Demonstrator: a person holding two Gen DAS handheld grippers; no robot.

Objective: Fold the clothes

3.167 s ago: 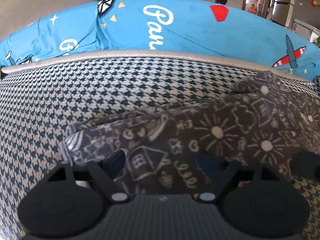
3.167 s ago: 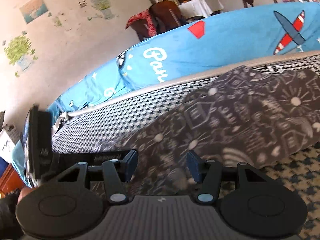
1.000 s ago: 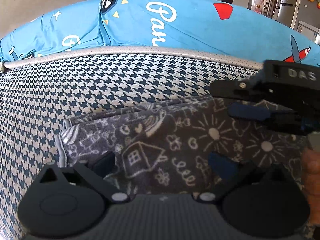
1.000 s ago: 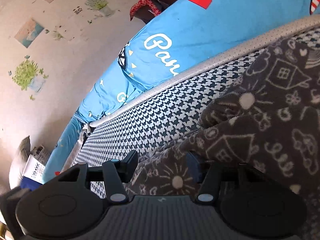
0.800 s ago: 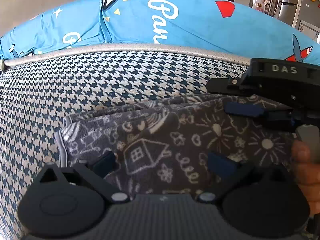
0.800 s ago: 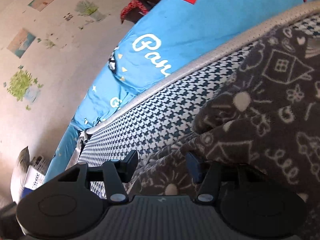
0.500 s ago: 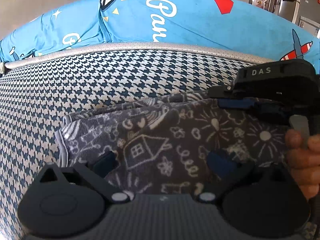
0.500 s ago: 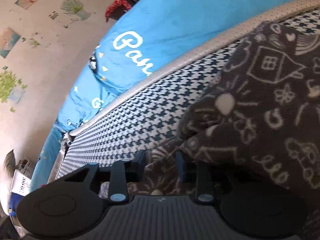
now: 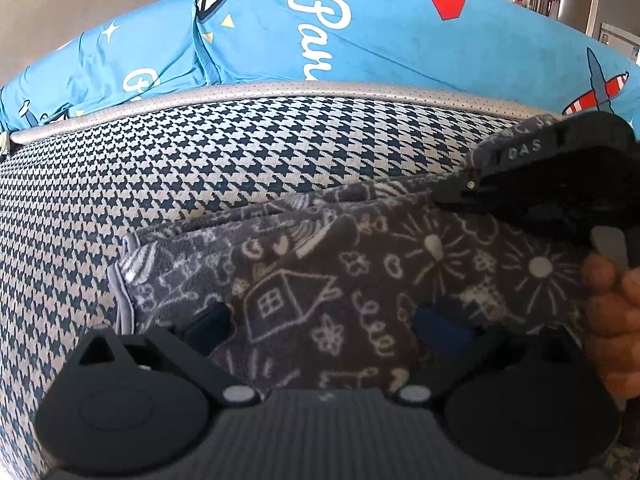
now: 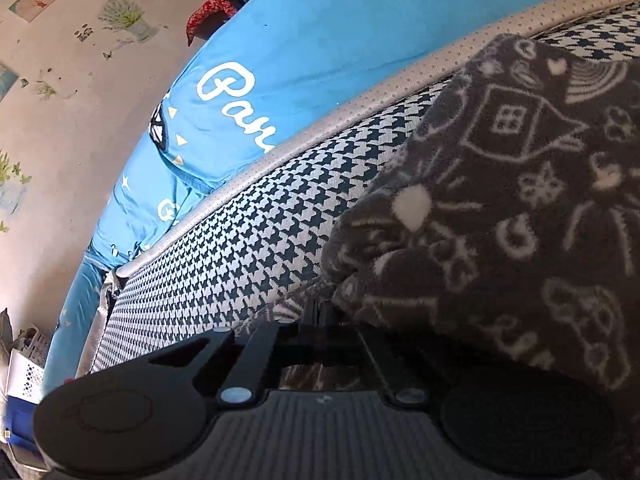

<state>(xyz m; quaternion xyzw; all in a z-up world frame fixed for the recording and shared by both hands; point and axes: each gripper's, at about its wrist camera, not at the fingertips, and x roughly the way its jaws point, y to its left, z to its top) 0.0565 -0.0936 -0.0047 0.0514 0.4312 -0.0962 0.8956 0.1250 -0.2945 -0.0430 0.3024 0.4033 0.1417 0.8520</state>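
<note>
The left gripper (image 9: 320, 326) stands wide open astride the folded grey doodle-print fleece garment (image 9: 360, 272). To its right, the right gripper (image 10: 323, 312) has just closed, pinching a fold of the fleece. Beyond both stretches the houndstooth mattress (image 9: 240, 160), then a blue printed quilt (image 9: 400, 48).

My left gripper (image 9: 324, 322) points downward, jaws wide apart. My right gripper (image 10: 320, 312) has just been closing, jaws together, apparently pinching fabric; my right hand (image 9: 612, 312) wraps its handle
</note>
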